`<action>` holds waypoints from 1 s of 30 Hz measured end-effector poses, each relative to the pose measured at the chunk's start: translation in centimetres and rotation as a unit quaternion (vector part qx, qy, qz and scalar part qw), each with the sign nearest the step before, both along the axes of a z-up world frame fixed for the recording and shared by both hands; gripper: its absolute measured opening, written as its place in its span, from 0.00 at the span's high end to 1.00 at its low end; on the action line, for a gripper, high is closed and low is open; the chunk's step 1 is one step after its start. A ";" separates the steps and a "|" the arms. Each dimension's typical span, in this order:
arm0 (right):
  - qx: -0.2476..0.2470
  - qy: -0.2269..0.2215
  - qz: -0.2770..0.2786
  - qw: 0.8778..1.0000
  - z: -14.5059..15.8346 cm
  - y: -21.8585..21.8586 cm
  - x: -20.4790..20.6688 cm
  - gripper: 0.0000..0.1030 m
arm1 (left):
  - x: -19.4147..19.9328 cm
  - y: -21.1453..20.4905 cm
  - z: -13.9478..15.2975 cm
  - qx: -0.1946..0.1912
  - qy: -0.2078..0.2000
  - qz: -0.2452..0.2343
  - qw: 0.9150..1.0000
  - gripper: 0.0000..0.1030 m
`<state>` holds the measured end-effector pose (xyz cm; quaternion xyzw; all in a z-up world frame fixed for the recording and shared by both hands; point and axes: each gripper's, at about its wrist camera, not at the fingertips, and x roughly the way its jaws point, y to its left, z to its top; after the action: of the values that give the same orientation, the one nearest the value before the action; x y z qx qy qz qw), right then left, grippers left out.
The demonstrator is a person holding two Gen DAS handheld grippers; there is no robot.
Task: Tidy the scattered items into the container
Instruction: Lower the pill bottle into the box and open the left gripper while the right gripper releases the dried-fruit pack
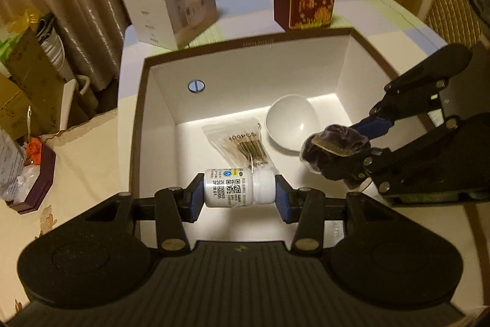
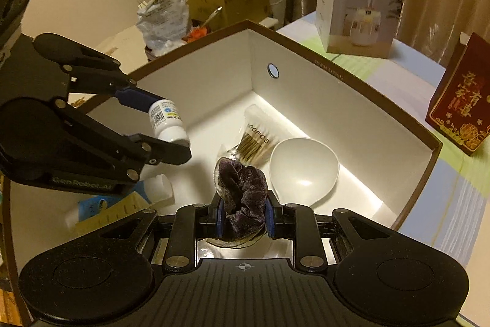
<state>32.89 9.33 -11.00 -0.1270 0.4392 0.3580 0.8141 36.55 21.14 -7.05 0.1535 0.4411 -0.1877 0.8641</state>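
The left gripper [image 1: 239, 192] squeezes a small white bottle [image 1: 239, 187] end to end, one pad on the bottom and one on the cap. The bottle lies sideways in the air over the box [image 1: 137, 112]. It is hard plastic and looks light. Its sides are smooth and round, so it could slip or roll out. Holding the flat ends looks like the safe way.

The right gripper [image 2: 243, 219] pinches a purple scrunchie [image 2: 242, 198], also over the box. The scrunchie is soft and squashy. It looks very light and will not break if it falls. Any bunched part is good to hold.

Down in the box lie a white bowl [image 2: 303, 170], a bag of swabs [image 2: 257, 140] and a tube [image 2: 122, 204]. The bowl looks like it could crack, so the bottle should land away from it.
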 end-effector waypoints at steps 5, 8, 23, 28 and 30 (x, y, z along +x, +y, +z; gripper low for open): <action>-0.007 0.004 -0.003 1.000 -0.5 0.3 0.5 0.72 | 1.0 0.1 -1.3 0.003 0.017 -0.010 1.000 0.59; -0.005 0.007 -0.008 1.000 -0.7 0.3 0.8 0.72 | 1.4 0.1 -1.8 0.001 0.024 -0.012 1.000 0.59; -0.010 -0.007 0.023 1.000 -0.4 0.6 0.3 0.17 | 1.4 0.2 -0.7 0.005 0.011 -0.009 1.000 0.53; -0.006 -0.048 0.045 0.998 0.9 0.5 -0.8 0.08 | 1.3 0.3 -0.4 0.006 0.011 0.000 1.000 0.51; -0.010 -0.043 0.047 0.998 1.0 0.4 -1.1 0.08 | 1.2 0.2 -0.1 0.006 0.009 0.002 1.000 0.49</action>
<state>31.82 9.71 -10.05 -0.1711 0.4011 0.3853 0.8133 37.72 21.34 -7.18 0.1563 0.4505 -0.1849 0.8593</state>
